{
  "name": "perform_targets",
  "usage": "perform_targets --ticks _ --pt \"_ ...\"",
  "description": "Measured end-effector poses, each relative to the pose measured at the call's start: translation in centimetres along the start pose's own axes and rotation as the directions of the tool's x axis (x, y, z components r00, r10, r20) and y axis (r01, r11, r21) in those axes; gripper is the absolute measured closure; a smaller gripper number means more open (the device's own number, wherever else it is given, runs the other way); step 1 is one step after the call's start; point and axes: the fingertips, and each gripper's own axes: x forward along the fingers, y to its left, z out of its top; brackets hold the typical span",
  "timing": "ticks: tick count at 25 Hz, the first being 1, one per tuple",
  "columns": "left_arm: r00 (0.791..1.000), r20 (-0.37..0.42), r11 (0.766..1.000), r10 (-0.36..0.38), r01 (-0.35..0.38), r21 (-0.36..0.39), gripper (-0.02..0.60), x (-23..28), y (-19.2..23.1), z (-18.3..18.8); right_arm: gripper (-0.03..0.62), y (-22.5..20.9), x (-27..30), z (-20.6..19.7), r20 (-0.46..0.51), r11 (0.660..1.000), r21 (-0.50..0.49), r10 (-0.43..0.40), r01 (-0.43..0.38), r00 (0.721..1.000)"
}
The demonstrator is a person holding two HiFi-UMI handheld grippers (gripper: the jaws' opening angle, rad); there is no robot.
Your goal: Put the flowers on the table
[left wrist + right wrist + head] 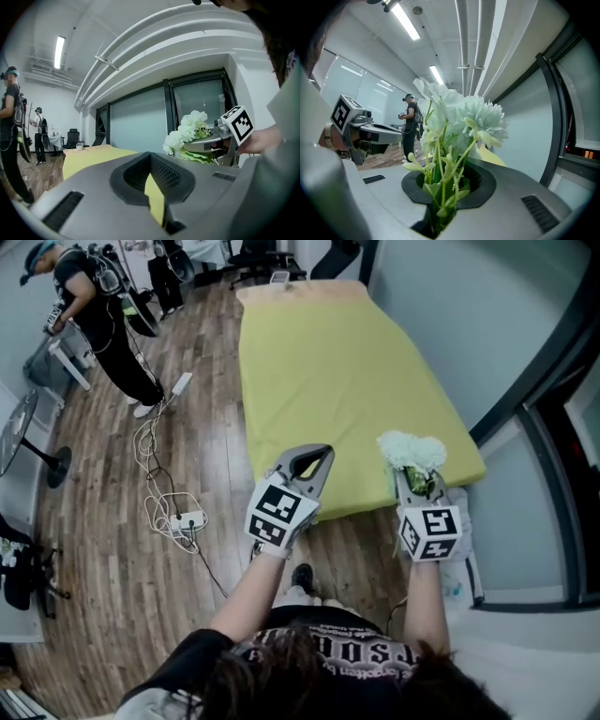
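In the head view a long table under a yellow-green cloth [347, 381] runs away from me. My right gripper [419, 482] is at its near right corner, shut on the green stems of a bunch of white artificial flowers [412, 451], whose blooms stick out over the cloth's edge. The right gripper view shows the stems [440, 187] pinched between the jaws and the blooms [464, 117] above. My left gripper [319, 457] hovers over the near edge, left of the flowers, shut with nothing in it. In the left gripper view only a thin slit shows at its tips [151, 161], with the flowers [187, 129] to the right.
A wooden floor lies left of the table, with a power strip and looped cables [183, 519]. A person in black [94, 315] stands at the far left, near a floor fan [28, 442]. Glass wall panels and a dark frame [525, 409] run along the table's right side.
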Motion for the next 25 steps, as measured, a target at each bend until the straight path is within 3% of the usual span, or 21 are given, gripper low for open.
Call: perform_targets --ticks 13,25 --pt "0.998 -0.007 0.998 -0.064 0.063 -0.006 0.584 5.8 7.6 -0.2 0.522 -2.2 9.1 0.4 -0.028 0.998 0.014 -0.056 0.056 0.998" --pt "0.998 -0.04 0.999 -0.044 0.043 -0.019 0.584 9.6 11.6 -1.8 0.522 -4.0 16.1 -1.3 -0.069 0.999 0.018 -0.029 0.031 0.997"
